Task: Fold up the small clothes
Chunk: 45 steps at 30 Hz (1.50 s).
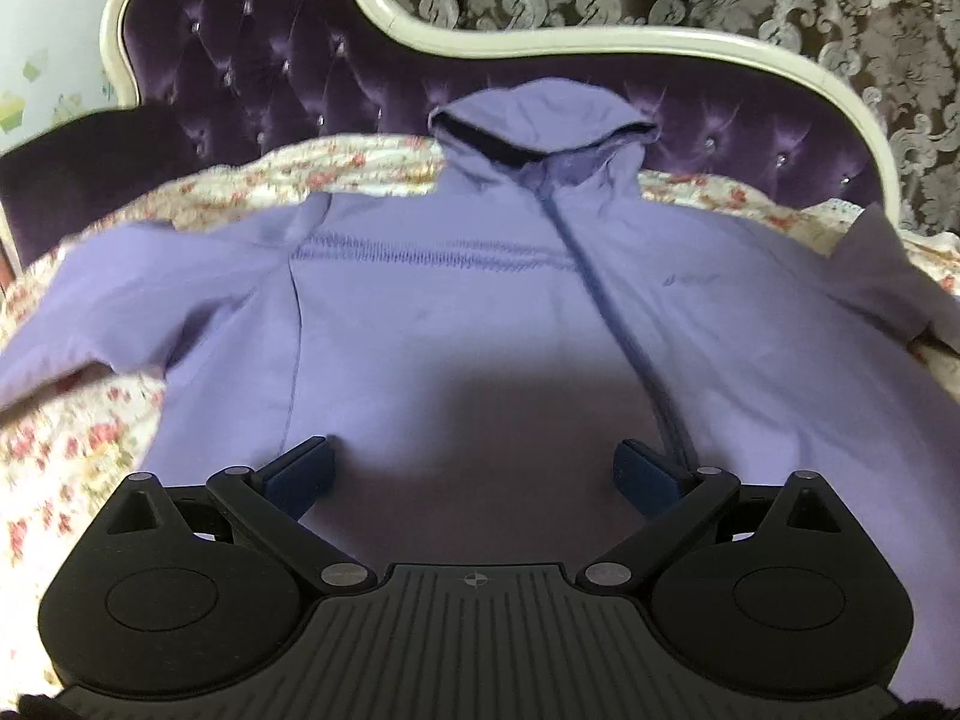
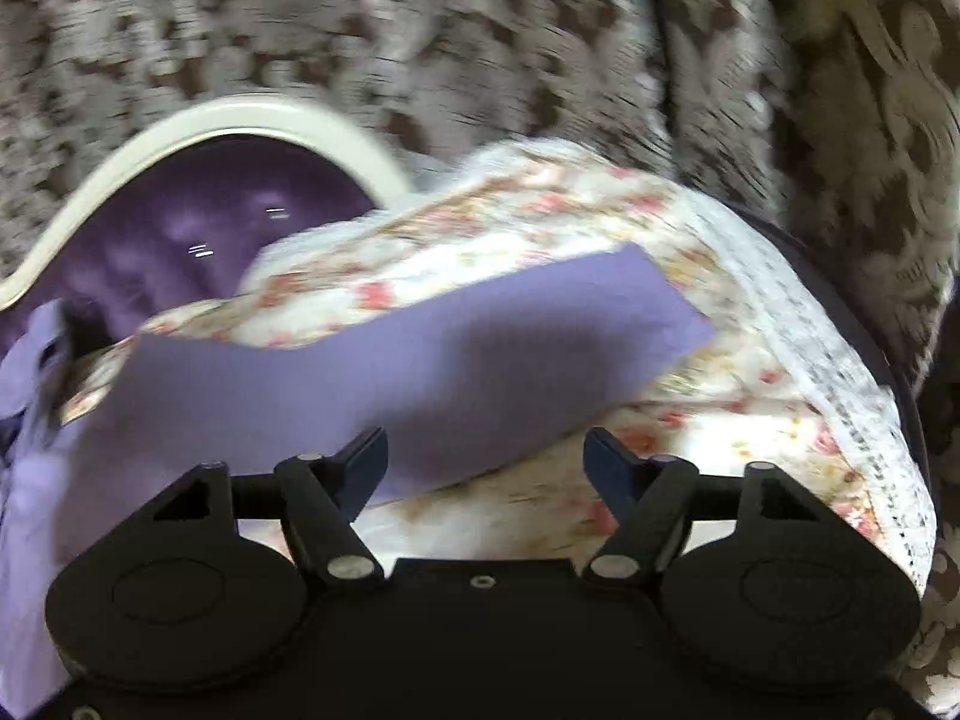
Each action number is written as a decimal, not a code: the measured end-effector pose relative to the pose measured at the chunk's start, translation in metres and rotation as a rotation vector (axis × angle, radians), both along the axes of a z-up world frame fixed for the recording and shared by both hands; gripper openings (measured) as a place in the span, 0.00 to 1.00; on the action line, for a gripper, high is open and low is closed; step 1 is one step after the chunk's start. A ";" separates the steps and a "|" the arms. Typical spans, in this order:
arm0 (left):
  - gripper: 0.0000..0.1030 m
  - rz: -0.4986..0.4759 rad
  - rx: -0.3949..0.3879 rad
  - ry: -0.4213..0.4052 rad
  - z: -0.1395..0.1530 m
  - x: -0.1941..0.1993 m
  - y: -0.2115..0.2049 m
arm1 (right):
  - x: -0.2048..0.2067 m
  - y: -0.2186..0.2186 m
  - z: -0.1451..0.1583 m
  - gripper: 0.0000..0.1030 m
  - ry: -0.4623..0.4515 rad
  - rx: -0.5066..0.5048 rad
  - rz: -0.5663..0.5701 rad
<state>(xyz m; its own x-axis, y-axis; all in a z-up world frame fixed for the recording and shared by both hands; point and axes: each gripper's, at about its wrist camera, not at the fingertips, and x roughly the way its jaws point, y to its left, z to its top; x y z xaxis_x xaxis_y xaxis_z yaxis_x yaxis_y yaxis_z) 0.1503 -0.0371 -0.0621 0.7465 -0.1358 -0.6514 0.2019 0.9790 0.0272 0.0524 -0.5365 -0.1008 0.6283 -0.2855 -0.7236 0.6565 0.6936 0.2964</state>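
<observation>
On the bed (image 1: pixel 72 450), we held both tongs spread: left tongs (image 1: pixel 474 471) over the hoodie (image 1: pixel 480 300), right tongs (image 2: pixel 486 459) nearest its outstretched sleeve (image 2: pixel 420 348).

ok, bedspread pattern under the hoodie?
White bedspread with small pink flowers, clearest in the right wrist view.

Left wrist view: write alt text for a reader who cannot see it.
A lavender hooded jacket lies spread flat, zipper up, on a floral bedspread, hood toward a purple tufted headboard. The open left tongs hover over its lower hem, holding nothing.
</observation>
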 end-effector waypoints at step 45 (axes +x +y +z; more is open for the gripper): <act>0.98 -0.010 -0.061 0.018 0.007 -0.007 0.027 | 0.158 0.277 0.190 0.13 -0.463 -0.203 0.712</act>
